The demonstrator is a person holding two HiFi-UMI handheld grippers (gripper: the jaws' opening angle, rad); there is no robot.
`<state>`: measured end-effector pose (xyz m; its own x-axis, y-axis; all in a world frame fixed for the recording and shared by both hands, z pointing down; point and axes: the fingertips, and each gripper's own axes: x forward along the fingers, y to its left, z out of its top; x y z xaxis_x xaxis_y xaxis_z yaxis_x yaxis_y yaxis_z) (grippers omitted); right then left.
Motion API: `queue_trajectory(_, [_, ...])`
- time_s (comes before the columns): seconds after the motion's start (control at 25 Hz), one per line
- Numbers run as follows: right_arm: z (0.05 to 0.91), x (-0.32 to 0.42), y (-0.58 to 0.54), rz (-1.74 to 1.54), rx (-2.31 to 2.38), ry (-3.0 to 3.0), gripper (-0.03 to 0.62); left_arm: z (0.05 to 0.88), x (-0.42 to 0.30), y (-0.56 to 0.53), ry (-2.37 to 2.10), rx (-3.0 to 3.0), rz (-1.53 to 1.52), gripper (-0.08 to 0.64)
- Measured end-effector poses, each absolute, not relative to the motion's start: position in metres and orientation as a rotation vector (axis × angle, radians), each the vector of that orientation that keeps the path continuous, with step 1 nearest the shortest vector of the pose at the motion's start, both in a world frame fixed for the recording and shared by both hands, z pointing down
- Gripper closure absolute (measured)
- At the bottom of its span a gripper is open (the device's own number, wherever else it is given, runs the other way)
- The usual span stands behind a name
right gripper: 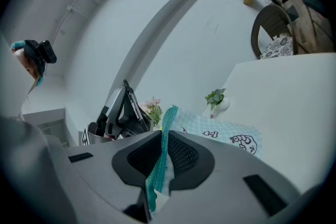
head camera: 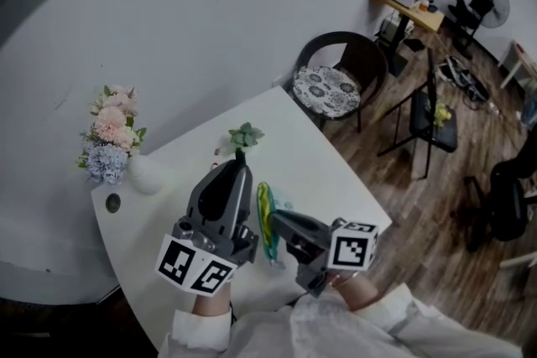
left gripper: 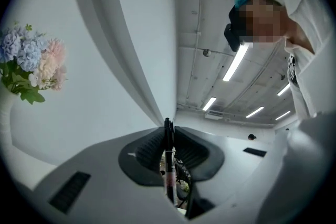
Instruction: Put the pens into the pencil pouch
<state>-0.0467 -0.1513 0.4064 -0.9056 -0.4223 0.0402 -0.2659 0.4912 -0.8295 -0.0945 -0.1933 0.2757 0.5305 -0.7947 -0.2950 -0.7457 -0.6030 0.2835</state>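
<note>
My left gripper (head camera: 240, 166) is raised over the white table (head camera: 336, 172), shut on a black pen (left gripper: 169, 162) that stands upright between its pads. In the head view only the pen's dark tip (head camera: 241, 153) sticks out past the jaws. Just to its right, my right gripper (head camera: 272, 220) is shut on the edge of the teal checked pencil pouch (head camera: 265, 224), holding it up on edge. In the right gripper view the pouch's zip edge (right gripper: 159, 162) runs between the jaws, its printed body (right gripper: 223, 131) lies beyond, and the left gripper (right gripper: 122, 113) with the pen (right gripper: 131, 103) stands to the left.
A white vase of pink and blue flowers (head camera: 113, 142) stands at the table's far left by the wall. A small potted plant (head camera: 244, 136) sits at the far edge. A dark chair with a patterned cushion (head camera: 336, 84) stands past the table's right corner.
</note>
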Motion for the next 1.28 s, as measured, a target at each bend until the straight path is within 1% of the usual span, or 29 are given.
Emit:
queue_trajectory(0.2, [0.407,-0.049,-0.15,-1.397,-0.585,2.551,0.554,0.271,-0.09,-0.193,-1.301,2.655,-0.687,0.5])
queue_trajectory(0.48, [0.409,-0.046,-0.151,-1.422,-0.584,2.541,0.554,0.28,-0.078,-0.196,-1.244,2.639,-0.727,0.501])
queue_trajectory(0.84, [0.409,-0.044,-0.155,-1.429,-0.585,2.524,0.554,0.307,-0.073,-0.201,-1.252,2.615,-0.62,0.5])
queue_trajectory(1.28, [0.41,-0.042,-0.156,-1.441,-0.582,2.509,0.554,0.319,-0.072,-0.197,-1.252,2.635,-0.531,0.5])
